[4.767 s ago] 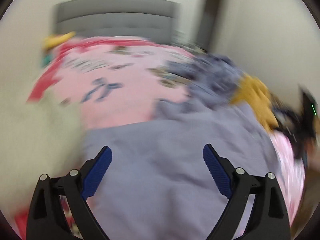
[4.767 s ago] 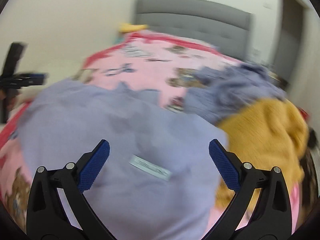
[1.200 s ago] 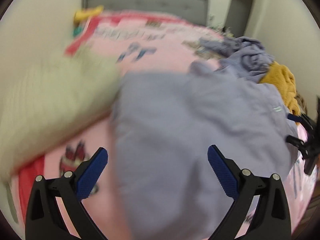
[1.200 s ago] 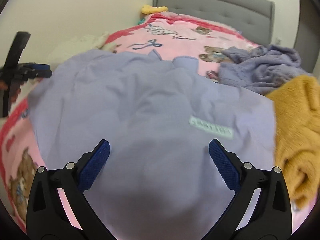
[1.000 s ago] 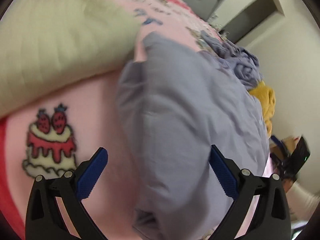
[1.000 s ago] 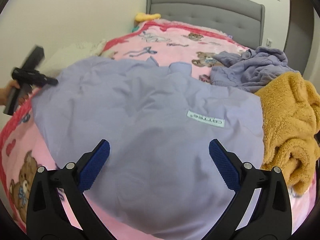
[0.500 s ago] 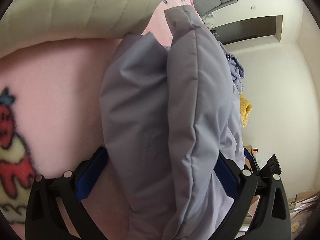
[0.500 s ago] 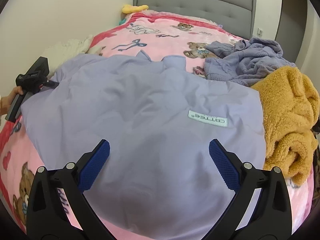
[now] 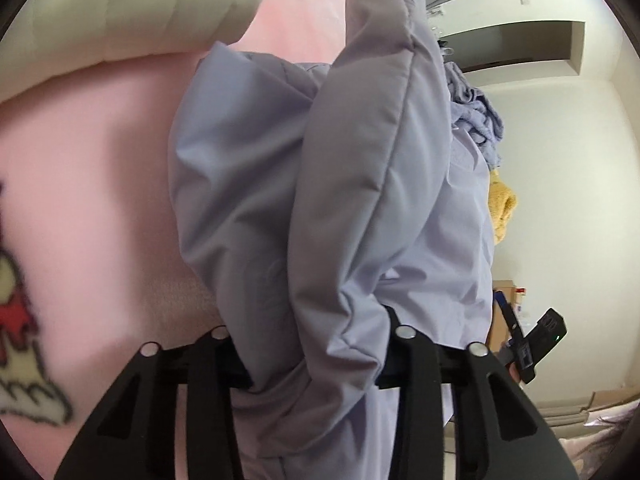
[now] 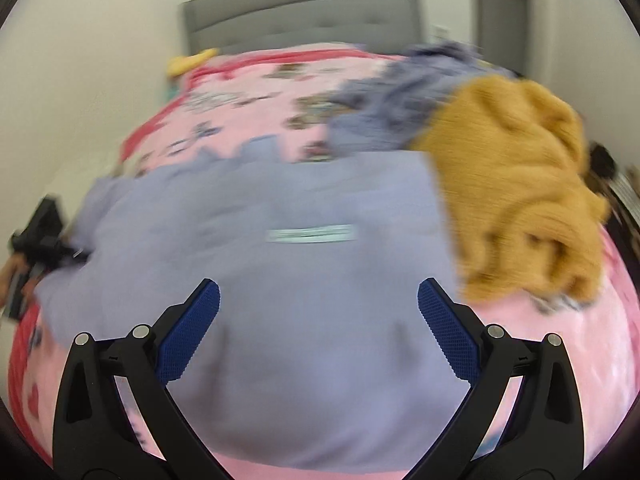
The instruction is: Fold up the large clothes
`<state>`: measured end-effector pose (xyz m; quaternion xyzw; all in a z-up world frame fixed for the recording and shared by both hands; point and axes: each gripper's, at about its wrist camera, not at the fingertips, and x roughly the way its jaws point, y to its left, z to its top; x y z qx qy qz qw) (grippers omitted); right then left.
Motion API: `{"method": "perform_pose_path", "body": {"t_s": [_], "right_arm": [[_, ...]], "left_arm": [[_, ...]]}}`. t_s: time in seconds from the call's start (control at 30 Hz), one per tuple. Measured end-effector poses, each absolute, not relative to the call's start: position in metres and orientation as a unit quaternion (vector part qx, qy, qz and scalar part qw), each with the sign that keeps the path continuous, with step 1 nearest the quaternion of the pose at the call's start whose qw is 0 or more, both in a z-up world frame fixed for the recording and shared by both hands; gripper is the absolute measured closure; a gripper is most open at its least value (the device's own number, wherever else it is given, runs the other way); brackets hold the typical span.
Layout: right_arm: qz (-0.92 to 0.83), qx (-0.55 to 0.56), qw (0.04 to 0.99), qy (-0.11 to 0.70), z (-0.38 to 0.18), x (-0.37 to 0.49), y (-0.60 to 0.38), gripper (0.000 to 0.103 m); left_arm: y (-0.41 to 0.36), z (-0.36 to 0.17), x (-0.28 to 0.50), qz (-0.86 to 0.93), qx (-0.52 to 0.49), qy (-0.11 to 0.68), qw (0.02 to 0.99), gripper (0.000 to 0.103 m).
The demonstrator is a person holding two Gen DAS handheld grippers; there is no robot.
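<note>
Left-wrist view, from the left: a pale quilted pillow fills the upper left corner, resting on my pink printed bedspread, whose cartoon cake print shows at the far left edge. Centre: the lavender padded jacket, the garment I am folding, rises as a thick bunched fold out of my left gripper. Its jaws have just been closing and now stand clamped on that fold, the pads buried in the fabric. Right of the jacket, a crumpled lavender knit and a slice of mustard fleece show against the white wall; low at the right edge my right gripper appears as a small black shape

Right-wrist view, blurred, from the left: my left gripper sits at the jacket's left border, gripping it there. The lavender padded jacket lies spread flat across the near half of the bedspread, a pale label near its middle. My right gripper hangs over the jacket's near part — jaws wide apart, blue pads bare, nothing between them. To the right lie the lavender knit and, in front of it, the mustard fleece, its edge touching the jacket's right side. The grey headboard closes the scene behind
</note>
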<state>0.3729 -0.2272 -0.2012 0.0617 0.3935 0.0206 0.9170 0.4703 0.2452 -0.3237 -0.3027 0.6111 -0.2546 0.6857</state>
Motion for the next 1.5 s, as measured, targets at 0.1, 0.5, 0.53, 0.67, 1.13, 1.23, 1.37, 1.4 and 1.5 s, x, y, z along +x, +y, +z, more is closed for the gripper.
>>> {"method": "perform_pose_path", "body": {"t_s": [0.1, 0.5, 0.53, 0.67, 1.13, 1.23, 1.37, 1.4, 1.5], "right_arm": [[0.008, 0.108, 0.901, 0.419, -0.211, 0.379, -0.276, 0.008], [0.114, 0.231, 0.793, 0.553, -0.315, 0.435, -0.337, 0.008], [0.117, 0.230, 0.792, 0.553, -0.318, 0.436, -0.335, 0.007], [0.125, 0.255, 0.773, 0.567, -0.328, 0.439, -0.332, 0.007], [0.222, 0.322, 0.696, 0.603, -0.342, 0.464, -0.323, 0.007], [0.255, 0.340, 0.693, 0.583, -0.336, 0.463, -0.320, 0.007], [0.236, 0.328, 0.693, 0.597, -0.344, 0.472, -0.307, 0.007], [0.229, 0.318, 0.695, 0.603, -0.345, 0.476, -0.302, 0.007], [0.223, 0.317, 0.686, 0.616, -0.346, 0.480, -0.298, 0.007]], "left_arm": [[0.239, -0.319, 0.468, -0.237, -0.288, 0.613, 0.696, 0.067], [0.214, -0.301, 0.459, -0.218, -0.272, 0.618, 0.705, 0.064], [0.210, -0.300, 0.460, -0.217, -0.266, 0.620, 0.706, 0.064], [0.210, -0.292, 0.462, -0.209, -0.247, 0.625, 0.710, 0.063], [0.213, -0.308, 0.473, -0.202, -0.234, 0.638, 0.706, 0.048], [0.217, -0.310, 0.473, -0.205, -0.239, 0.636, 0.704, 0.045], [0.227, -0.318, 0.473, -0.203, -0.245, 0.638, 0.701, 0.027], [0.229, -0.320, 0.474, -0.202, -0.248, 0.641, 0.698, 0.025], [0.231, -0.328, 0.480, -0.219, -0.259, 0.648, 0.683, 0.016]]}}
